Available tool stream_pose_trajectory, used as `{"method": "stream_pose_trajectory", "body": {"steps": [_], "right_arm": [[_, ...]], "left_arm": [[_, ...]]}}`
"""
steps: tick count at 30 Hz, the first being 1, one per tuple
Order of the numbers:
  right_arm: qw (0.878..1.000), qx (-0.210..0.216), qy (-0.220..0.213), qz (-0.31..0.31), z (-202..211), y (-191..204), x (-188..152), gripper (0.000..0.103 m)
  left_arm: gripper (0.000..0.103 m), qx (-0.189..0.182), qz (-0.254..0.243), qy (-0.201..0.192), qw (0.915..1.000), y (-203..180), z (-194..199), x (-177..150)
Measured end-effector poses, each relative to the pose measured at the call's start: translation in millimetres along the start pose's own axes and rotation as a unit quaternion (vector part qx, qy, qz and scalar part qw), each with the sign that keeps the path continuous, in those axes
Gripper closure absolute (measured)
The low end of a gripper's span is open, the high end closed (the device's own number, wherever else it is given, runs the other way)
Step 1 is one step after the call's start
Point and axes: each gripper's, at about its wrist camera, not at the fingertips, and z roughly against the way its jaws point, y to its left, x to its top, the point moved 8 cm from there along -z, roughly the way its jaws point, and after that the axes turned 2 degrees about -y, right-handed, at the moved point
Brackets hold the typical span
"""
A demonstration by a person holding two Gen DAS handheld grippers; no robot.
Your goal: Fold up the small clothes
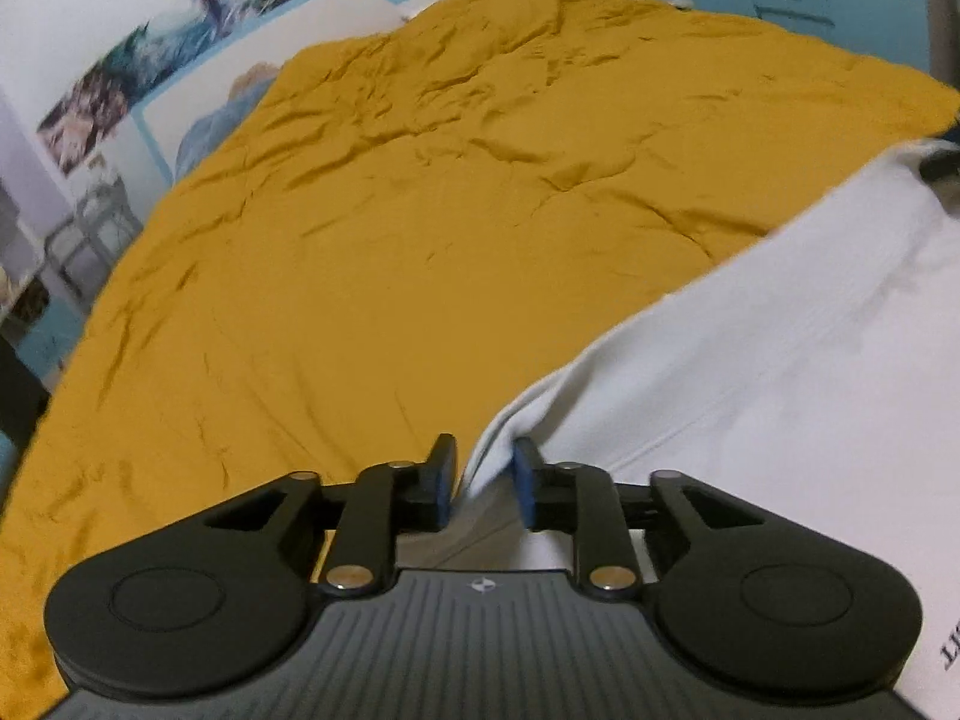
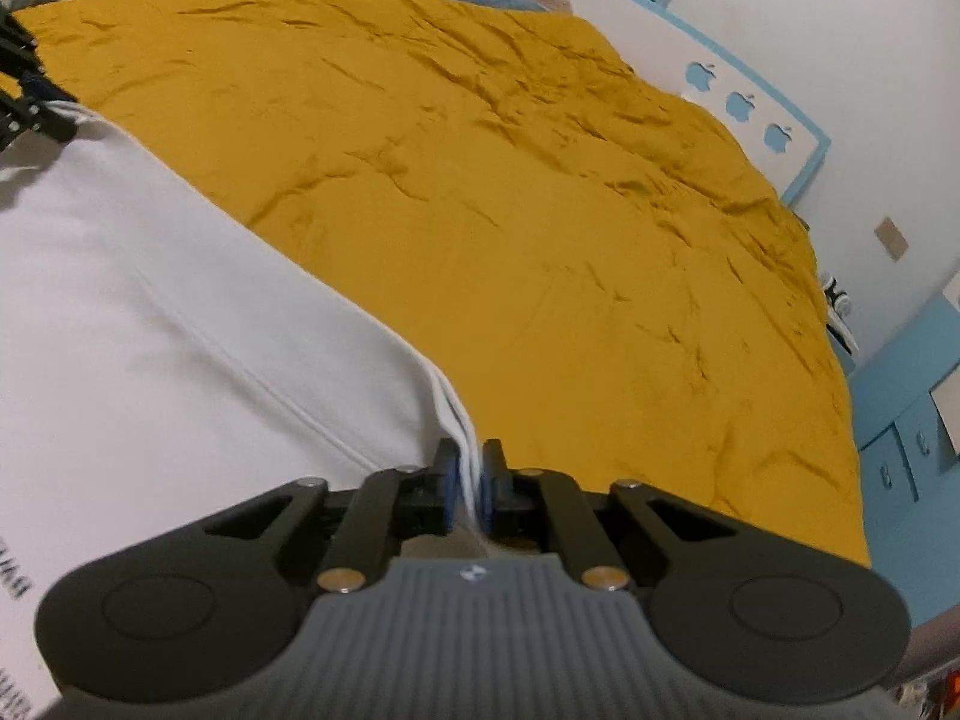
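Observation:
A white garment [image 1: 750, 348] with black print at its lower edge hangs stretched above a mustard-yellow bedspread [image 1: 390, 210]. My left gripper [image 1: 483, 468] has one corner of it between its jaws, which stand a little apart with the cloth draped against the right pad. My right gripper [image 2: 468, 474] is shut on the other corner of the white garment [image 2: 150, 300]. The left gripper [image 2: 24, 114] shows at the far left of the right wrist view, at the cloth's far corner.
The yellow bedspread [image 2: 540, 210] covers the whole bed below the garment. A white and blue headboard [image 2: 750, 102] with apple shapes and a wall with pictures stand behind. Blue cabinets [image 2: 912, 432] stand at the right; a pillow [image 1: 210, 132] lies at the bed's far edge.

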Motion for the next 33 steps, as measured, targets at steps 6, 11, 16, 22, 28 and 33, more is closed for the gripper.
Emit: {"method": "stream_pose_trajectory", "body": {"steps": [6,11,16,22,28,33], "right_arm": [[0.996,-0.085,-0.011,-0.009,5.4,-29.8,-5.1,0.056],[0.987,-0.028,-0.012,-0.159,19.5,-68.4,-25.2,0.055],[0.946,0.059,-0.014,-0.318,17.7,-77.5,-49.1,0.056],[0.897,0.108,0.005,-0.429,-12.1,-81.9,-63.5,0.074],[0.859,0.150,-0.043,-0.487,-4.0,-84.6,-66.9,0.099],[0.873,0.131,-0.088,-0.462,28.4,-92.5,-56.5,0.100]], "left_arm": [[0.058,0.057,0.092,-0.013,0.9940,60.0,16.2,-2.3],[0.057,-0.042,0.271,-0.016,0.9617,104.6,33.2,-22.6],[0.057,-0.102,0.371,0.012,0.9229,108.7,20.6,-54.9],[0.077,-0.136,0.435,0.008,0.8903,110.6,5.5,-66.0],[0.096,-0.125,0.425,-0.066,0.8942,119.9,32.4,-45.5],[0.099,-0.102,0.409,-0.072,0.9042,129.5,32.2,-41.3]]}}
